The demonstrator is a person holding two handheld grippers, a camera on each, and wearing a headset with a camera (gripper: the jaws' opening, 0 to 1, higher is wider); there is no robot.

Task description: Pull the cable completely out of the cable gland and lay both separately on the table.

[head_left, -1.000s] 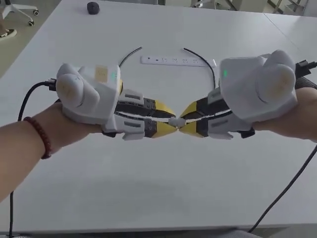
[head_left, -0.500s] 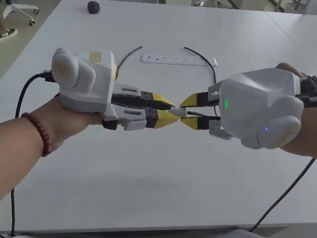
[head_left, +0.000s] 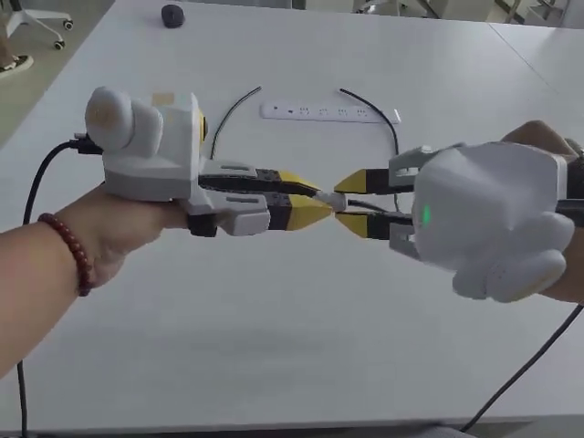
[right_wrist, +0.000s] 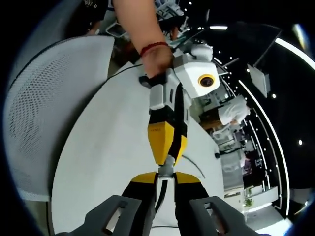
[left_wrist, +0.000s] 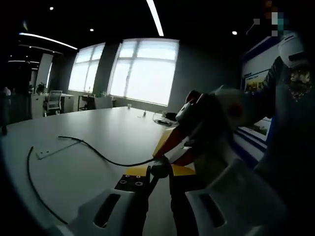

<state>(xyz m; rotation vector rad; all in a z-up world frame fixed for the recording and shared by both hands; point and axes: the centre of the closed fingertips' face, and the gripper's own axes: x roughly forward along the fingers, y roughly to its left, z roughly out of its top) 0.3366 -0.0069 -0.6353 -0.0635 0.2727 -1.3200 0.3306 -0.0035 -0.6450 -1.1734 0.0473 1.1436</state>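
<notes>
Reads to me as an open office: broad white worktop [head_left: 274,319], white plastic power strip [head_left: 324,111], white castored swivel-chair base [head_left: 36,23], tall bright windows [left_wrist: 142,71], strip ceiling lights [left_wrist: 155,17].

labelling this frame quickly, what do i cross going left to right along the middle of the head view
bead bracelet → left gripper → cable gland → right gripper
</notes>
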